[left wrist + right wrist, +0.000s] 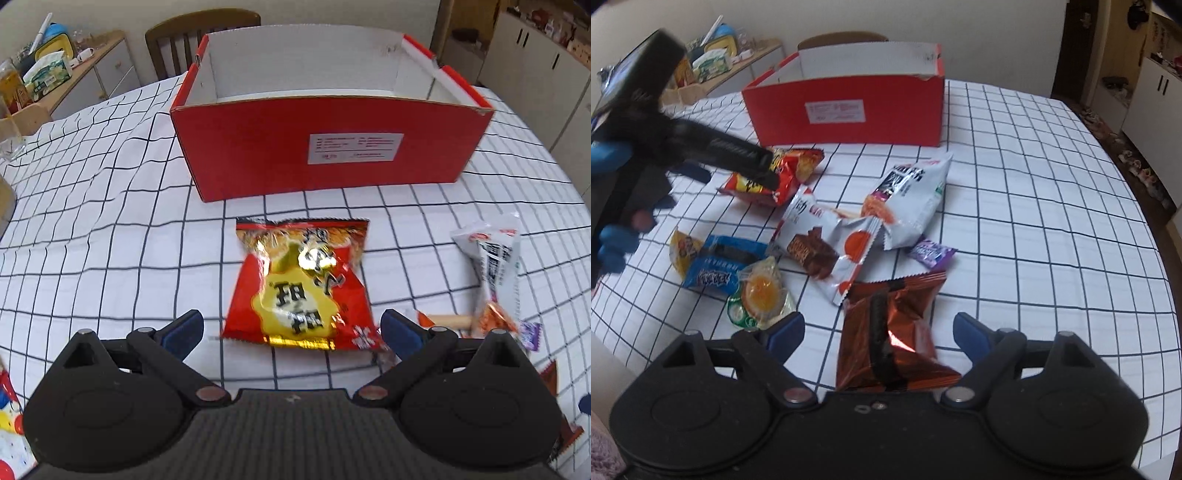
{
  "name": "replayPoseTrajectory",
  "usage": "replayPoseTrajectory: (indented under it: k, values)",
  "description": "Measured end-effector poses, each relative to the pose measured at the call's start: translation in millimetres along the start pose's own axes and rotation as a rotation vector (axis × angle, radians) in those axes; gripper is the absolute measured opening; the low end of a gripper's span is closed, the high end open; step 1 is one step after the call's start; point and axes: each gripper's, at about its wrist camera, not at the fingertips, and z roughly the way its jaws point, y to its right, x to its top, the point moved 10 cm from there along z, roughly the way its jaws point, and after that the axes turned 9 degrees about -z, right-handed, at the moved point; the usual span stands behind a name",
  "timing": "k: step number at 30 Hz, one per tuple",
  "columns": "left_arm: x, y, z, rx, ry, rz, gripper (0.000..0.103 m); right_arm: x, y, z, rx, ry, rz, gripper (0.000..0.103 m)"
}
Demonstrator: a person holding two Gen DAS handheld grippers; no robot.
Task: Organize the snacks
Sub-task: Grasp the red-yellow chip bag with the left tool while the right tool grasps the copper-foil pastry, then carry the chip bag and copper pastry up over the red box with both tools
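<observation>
A red open box (325, 147) with a white inside stands on the checked tablecloth; it also shows in the right wrist view (846, 110). My left gripper (291, 326) is open, its jaws either side of the near end of a red and yellow snack bag (301, 288), which lies flat in front of the box. That bag (798, 166) and the left gripper body (720, 147) show in the right wrist view. My right gripper (879, 332) is open over a copper-red snack packet (890, 332) lying between its jaws.
Loose snacks lie mid-table: a white and red chocolate pack (827, 243), a white packet (912, 199), a blue packet (720, 266), a clear jelly cup (761, 295), a small purple candy (931, 253). A chair (199, 40) stands behind the box. A sideboard (92, 70) is at far left.
</observation>
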Motion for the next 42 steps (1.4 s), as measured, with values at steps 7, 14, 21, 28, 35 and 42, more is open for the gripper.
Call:
replayPoseTrajectory:
  k: [7, 14, 21, 28, 35, 42]
  values:
    - [9.0, -1.7, 20.6, 0.03, -0.036, 0.003, 0.103, -1.4, -3.3, 10.4, 0.006, -0.035, -0.022, 0.087]
    - [11.0, -1.4, 33.8, 0.004, -0.077, -0.056, 0.103, -9.2, -2.5, 19.4, 0.018, -0.07, -0.019, 0.082]
    - [11.9, -1.0, 34.7, -0.037, -0.094, -0.103, 0.092, -10.3, 0.7, 16.7, 0.006, -0.066, -0.009, 0.07]
    - [12.1, -2.2, 30.8, -0.036, -0.088, -0.124, 0.081, -11.3, 4.3, 15.0, -0.007, -0.064, -0.002, 0.058]
    - [13.4, -0.9, 23.5, -0.031, -0.059, -0.11, 0.061, -12.4, 5.0, 10.1, -0.005, -0.049, 0.001, 0.04]
    - [7.5, -13.3, 11.1, -0.008, -0.029, -0.117, 0.053, -13.8, 9.7, -1.1, -0.008, -0.017, 0.033, 0.034]
